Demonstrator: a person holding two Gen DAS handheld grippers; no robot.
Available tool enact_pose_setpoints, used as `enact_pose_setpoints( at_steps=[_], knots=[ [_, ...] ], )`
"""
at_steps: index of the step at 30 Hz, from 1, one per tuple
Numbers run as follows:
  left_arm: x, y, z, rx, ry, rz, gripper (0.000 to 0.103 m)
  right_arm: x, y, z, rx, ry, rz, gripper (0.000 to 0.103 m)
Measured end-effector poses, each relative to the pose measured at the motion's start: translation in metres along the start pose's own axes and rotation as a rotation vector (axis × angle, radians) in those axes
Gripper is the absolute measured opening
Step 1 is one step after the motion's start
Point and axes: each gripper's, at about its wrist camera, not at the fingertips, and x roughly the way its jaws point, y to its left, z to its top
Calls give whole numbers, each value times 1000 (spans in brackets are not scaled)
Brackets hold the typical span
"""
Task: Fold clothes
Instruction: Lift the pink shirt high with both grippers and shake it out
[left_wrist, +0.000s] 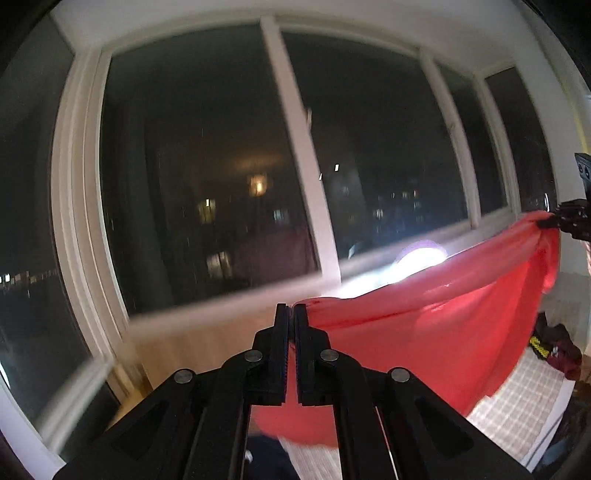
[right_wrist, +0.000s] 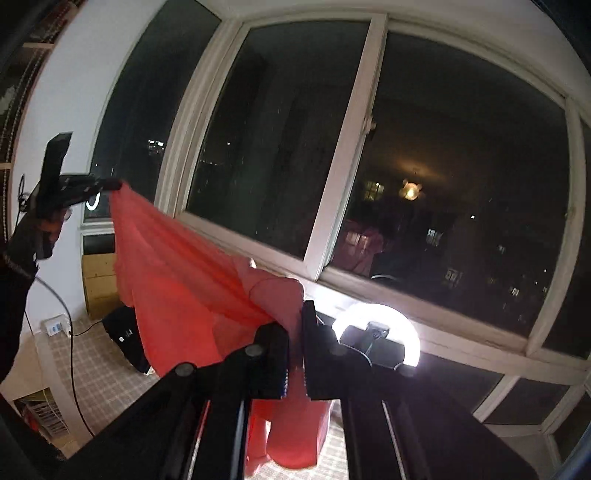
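Holding the red garment (left_wrist: 424, 332) up in the air between your two hands, you have it hanging in a sagging sheet in front of the window (left_wrist: 207, 166), above the checked bed cover (left_wrist: 517, 395).

Your biggest risk is the cloth slipping out: each grip seems to catch only a small bunch of edge, and a sharp tug apart could pull one free. Next, the low middle may drag over the ring lamp (right_wrist: 380, 332) on the sill and knock it. A smaller worry is an uneven fold, since the top edge droops and one side hangs bunched.

The left gripper (left_wrist: 290, 314) is clamped on one end of the garment, the right gripper (right_wrist: 295, 321) on the other.

Counted: one window, one bed cover, one red garment, one dark garment (left_wrist: 557, 347) lying on the bed, one ring lamp, two grippers.
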Motion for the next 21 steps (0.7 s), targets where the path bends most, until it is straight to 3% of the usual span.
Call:
enact_pose_setpoints(
  at_steps=[6, 12, 16, 19, 21],
  knots=[
    [-12, -13, 46, 85, -38, -7, 2, -11, 2, -21, 9, 41, -34, 6],
    [49, -29, 30, 122, 76, -6, 2, 44, -23, -92, 126, 213, -20, 6],
    [138, -30, -19, 46, 227, -99, 2, 128, -36, -178, 253, 390, 46, 6],
    [207, -47, -89, -1, 402, -195, 2, 181, -35, -265, 280, 581, 18, 6],
    [245, -75, -155, -31, 542, -280, 2, 207, -36, -326, 295, 717, 10, 6]
  ],
)
